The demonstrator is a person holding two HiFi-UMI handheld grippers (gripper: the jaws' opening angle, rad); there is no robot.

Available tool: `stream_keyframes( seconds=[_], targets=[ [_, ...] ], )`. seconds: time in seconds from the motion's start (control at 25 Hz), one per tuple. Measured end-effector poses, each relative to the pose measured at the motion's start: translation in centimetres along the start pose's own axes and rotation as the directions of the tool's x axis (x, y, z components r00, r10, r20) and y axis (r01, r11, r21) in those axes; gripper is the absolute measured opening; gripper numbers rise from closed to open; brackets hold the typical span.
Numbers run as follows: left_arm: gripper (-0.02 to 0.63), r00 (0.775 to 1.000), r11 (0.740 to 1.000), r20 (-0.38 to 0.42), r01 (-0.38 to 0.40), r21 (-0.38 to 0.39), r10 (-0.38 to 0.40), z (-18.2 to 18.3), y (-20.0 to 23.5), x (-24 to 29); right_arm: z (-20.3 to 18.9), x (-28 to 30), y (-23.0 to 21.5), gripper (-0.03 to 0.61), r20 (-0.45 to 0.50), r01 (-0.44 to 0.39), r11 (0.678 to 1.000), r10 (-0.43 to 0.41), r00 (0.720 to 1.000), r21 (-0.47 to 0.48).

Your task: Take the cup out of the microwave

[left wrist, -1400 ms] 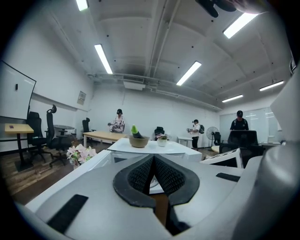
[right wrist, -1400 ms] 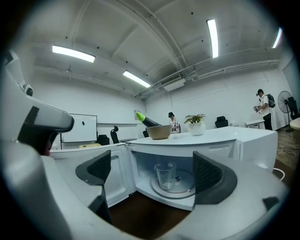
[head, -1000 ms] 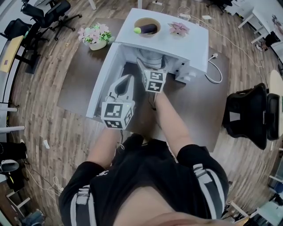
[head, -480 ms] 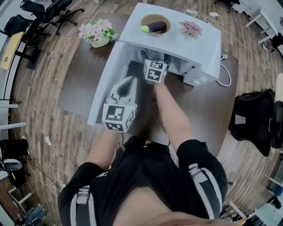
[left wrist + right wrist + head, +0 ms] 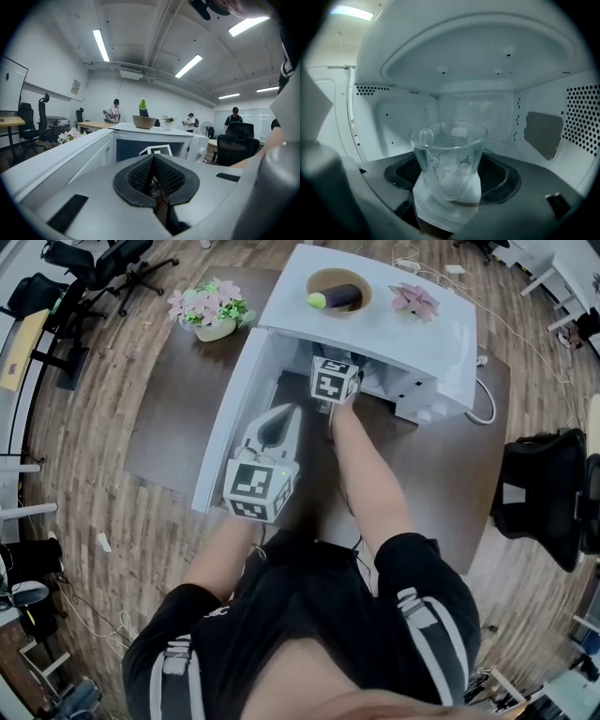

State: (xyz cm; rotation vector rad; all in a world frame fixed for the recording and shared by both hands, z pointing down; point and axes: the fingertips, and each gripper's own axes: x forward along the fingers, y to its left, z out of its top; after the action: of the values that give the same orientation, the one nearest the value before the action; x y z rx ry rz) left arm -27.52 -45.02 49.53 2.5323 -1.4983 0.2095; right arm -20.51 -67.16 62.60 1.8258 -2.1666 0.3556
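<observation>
A clear glass cup (image 5: 449, 157) with a handle at its left stands upright inside the white microwave (image 5: 394, 338); the head view hides it. My right gripper (image 5: 447, 180) reaches into the cavity. Its jaws are closing with the cup between them, and the dark pads (image 5: 401, 176) lie against the cup's lower sides. Only its marker cube (image 5: 335, 381) shows in the head view. My left gripper (image 5: 153, 161) is shut and empty. It hovers in front of the opening beside the open door (image 5: 230, 423).
On the microwave's top sit a bowl (image 5: 336, 292) holding an eggplant and a pink paper flower (image 5: 414, 301). A flower pot (image 5: 211, 310) stands on the brown table (image 5: 164, 418) left of the door. A white cable (image 5: 483, 404) and a black chair (image 5: 548, 493) lie to the right.
My right gripper has pushed further into the microwave, so less of it shows. The left gripper has sunk slightly and stays shut.
</observation>
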Motion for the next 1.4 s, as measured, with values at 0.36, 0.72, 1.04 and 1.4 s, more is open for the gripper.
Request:
stream_keyframes(
  seconds=[0.36, 0.72, 1.04, 1.4],
  targets=[
    [0.0, 1.0, 1.0, 0.014, 0.026, 0.017, -0.026, 0.5, -0.7, -1.0, -0.7, -2.3, 0.9, 0.367, 0.066, -0.07, 0.997, 0.068, 0.995, 0.016],
    [0.0, 0.997, 0.999, 0.062, 0.034, 0.027, -0.036, 1.1, -1.8, -2.2, -1.1, -8.9, 0.7, 0.367, 0.133, -0.114, 0.993, 0.112, 0.985, 0.01],
    [0.0, 0.995, 0.999, 0.093, 0.028, 0.02, -0.03, 3.1, -2.8, -3.7, 1.5, -17.7, 0.4, 0.367, 0.216, -0.14, 0.99, 0.135, 0.967, 0.011],
    [0.0, 0.994, 0.999, 0.105, 0.038, 0.018, -0.039, 7.3, -5.3, -5.2, 7.3, -26.7, -2.1, 0.367, 0.254, -0.113, 0.993, 0.12, 0.96, -0.043]
  ],
)
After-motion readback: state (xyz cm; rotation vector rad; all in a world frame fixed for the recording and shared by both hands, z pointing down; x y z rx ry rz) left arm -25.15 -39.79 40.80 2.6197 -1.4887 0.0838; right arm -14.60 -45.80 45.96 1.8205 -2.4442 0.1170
